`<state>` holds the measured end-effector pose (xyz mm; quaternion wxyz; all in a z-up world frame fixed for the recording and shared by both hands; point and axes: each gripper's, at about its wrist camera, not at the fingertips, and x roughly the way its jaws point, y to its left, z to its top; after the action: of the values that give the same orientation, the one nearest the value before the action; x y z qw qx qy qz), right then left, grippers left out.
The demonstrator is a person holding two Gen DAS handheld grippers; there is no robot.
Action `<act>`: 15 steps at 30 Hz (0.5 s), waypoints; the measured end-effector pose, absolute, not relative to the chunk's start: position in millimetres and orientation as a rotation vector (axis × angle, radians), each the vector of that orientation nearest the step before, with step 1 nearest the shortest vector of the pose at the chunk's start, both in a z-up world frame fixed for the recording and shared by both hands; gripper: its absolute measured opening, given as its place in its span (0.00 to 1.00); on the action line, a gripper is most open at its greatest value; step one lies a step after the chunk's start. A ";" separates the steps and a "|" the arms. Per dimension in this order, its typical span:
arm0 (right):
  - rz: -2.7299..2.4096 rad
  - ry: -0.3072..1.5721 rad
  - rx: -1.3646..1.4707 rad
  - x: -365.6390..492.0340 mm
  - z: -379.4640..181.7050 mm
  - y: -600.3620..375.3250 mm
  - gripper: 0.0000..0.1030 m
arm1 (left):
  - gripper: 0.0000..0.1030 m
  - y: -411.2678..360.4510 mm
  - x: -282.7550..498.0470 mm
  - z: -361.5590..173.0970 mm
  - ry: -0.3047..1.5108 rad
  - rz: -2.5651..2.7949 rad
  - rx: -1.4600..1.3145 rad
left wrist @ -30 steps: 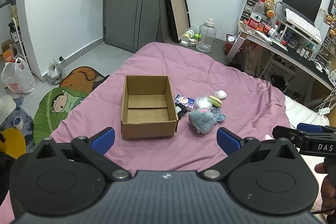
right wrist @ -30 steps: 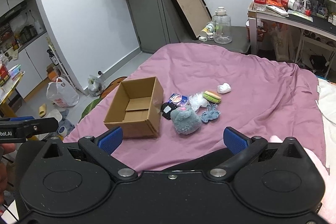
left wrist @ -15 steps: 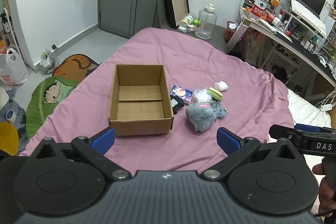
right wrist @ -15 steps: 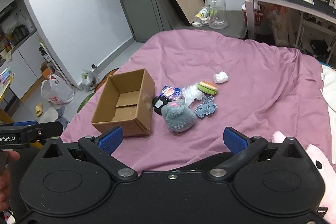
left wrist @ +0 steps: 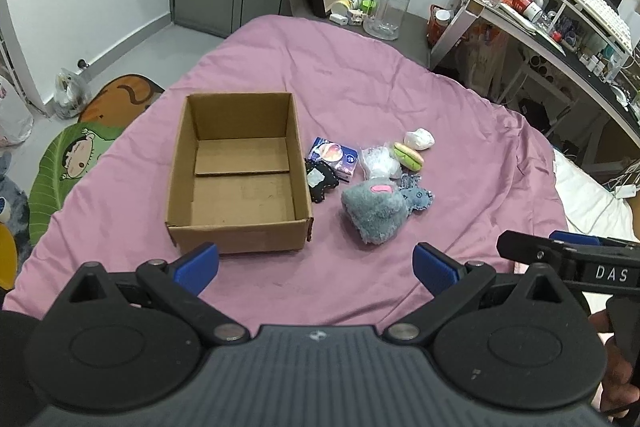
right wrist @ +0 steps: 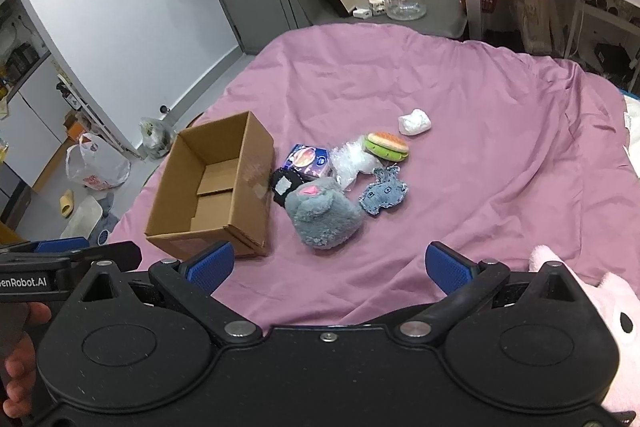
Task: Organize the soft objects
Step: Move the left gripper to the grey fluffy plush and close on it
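On the left of the pink bedspread (left wrist: 360, 75) sits an open cardboard box (left wrist: 240, 219), upright and with nothing inside. The left gripper (left wrist: 316, 265) hangs over the near edge of the bed with its blue pads spread wide and nothing between them; its left pad lies in front of the box's near wall in the picture. Just right of the box lies a huddle of soft things: a black pouch (left wrist: 321, 181) touching the box's right wall, a printed blue packet (left wrist: 334, 159) behind it, a clear plastic bag (left wrist: 378, 165), and a grey plush (left wrist: 376, 213) nearest the grippers. A denim toy (left wrist: 416, 195) lies against the plush's right side, a burger toy (left wrist: 408, 157) sits beyond the bag, and a white wad (left wrist: 419, 139) rests a little apart at the far right of the group. The right gripper (right wrist: 328, 265) is likewise wide open and grasps nothing, hovering short of the plush. At the far right edge, a pink plush (right wrist: 600, 303) lies beside it.
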<state>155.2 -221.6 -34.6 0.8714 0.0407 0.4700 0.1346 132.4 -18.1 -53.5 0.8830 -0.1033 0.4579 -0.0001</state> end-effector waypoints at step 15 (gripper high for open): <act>0.268 1.038 0.235 194.4 -71.2 -239.8 1.00 | 0.97 -28.4 175.8 -88.7 1.016 -0.017 -0.229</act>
<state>194.4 -239.8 -71.2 0.8532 0.1116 0.4933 0.1276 175.8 -28.4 -88.7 0.8675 -0.1095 0.4852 -0.0083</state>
